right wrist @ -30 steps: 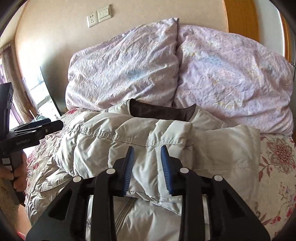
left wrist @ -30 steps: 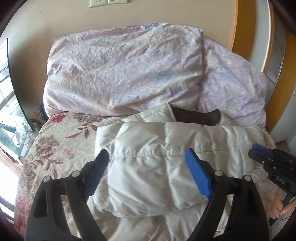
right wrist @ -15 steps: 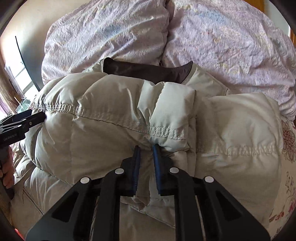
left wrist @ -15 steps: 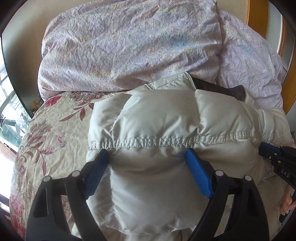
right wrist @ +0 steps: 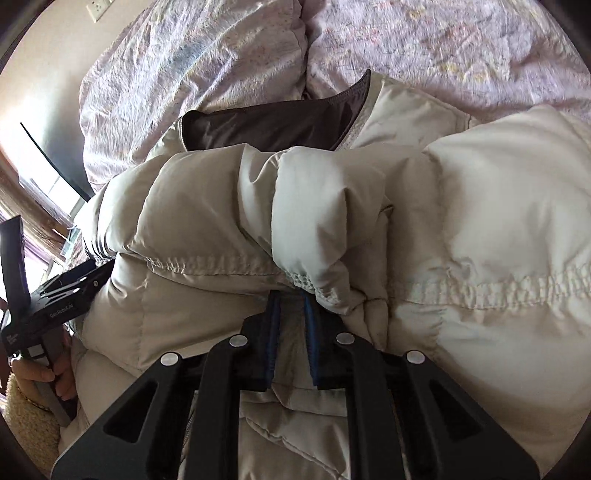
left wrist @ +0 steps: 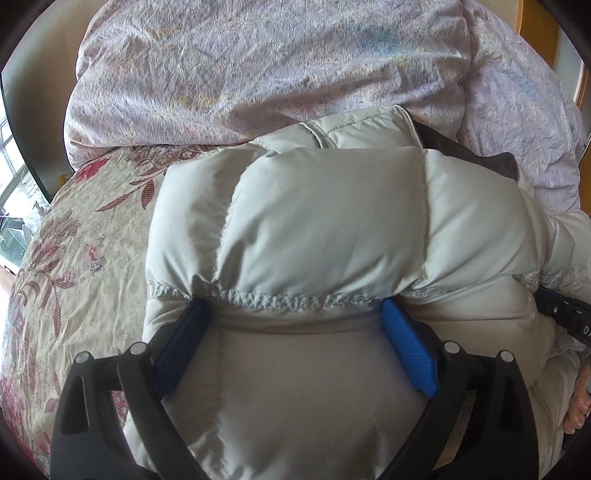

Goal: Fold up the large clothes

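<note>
Folding is under way on a cream-coloured quilted down jacket (left wrist: 325,229), which lies across a floral-patterned bedspread (left wrist: 74,258) with its dark brown collar lining (right wrist: 273,125) towards two crumpled lilac pillows (left wrist: 258,62) at the head of the bed. The left gripper (left wrist: 295,321) is set wide apart; its jaws have just been opening, and a puffy folded edge of the jacket bulges between the blue pads, though firm pressing cannot be confirmed. The right gripper (right wrist: 291,306) is nearly closed; its jaws have just been closing, and a thin pinch of the stitched hem is caught between them. For a neat fold, the hem should be laid level with the layer beneath and the trapped air pressed out before release. The padding is springy and may be expected to spring back. The pillows crowd the collar end, leaving little room beyond the jacket. A wall socket (right wrist: 98,9) is seen in the right view.
</note>
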Available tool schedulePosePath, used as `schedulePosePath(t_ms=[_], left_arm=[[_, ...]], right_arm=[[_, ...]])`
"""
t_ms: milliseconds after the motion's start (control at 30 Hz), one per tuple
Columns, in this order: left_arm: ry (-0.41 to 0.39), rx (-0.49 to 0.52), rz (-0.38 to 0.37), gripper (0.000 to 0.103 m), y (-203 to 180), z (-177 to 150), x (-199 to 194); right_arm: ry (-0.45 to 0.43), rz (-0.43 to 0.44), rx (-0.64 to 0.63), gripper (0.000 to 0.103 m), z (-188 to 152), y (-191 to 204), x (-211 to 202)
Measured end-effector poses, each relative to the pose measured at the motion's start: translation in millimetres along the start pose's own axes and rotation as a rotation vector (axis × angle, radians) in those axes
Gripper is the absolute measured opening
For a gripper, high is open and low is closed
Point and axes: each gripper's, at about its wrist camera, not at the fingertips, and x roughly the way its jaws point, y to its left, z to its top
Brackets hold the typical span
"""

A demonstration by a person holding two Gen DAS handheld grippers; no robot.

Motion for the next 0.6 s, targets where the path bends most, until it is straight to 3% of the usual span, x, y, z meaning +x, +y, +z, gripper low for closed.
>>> schedulePosePath(t_ms=[67,133,167,200,233,267,300,433,600], left_arm=[[0.01,-0.001,-0.019,0.091,2,0,-7],[0.008,-0.037,-0.103,0.089,12,-4,-26],[-0.002,-0.056,-0.161,0.089,18,-8,-38],[-0.012,-0.073,-0.221,0.09,27,-12,-52],[-0.023,-0.085,-0.266,0.091,36,-17,-65],[-0.035,-0.097,-0.303,0.091,46,-23,-79],[-0.049,-0.102,-0.325,0.091,55,-29,-91],[-0.078,-0.096,-0.309,0.095,92,-61,-129],[-0.038,-0.06,-0.299,0.095,127,-113,-151]], right_arm=[[0.018,0.043,0.027,0.013,2,-4,-5],[0.038,0.101,0.079,0.015,1,-11,-20],[0.033,0.143,0.113,0.024,-2,-17,-34],[0.015,0.185,0.14,0.046,-5,-23,-50],[-0.011,0.212,0.156,0.055,-10,-28,-67],[-0.045,0.224,0.165,0.074,-16,-34,-87],[-0.077,0.23,0.163,0.08,-23,-41,-107],[-0.098,0.224,0.171,0.091,-60,-71,-164],[0.007,0.113,0.226,0.092,-119,-118,-196]])
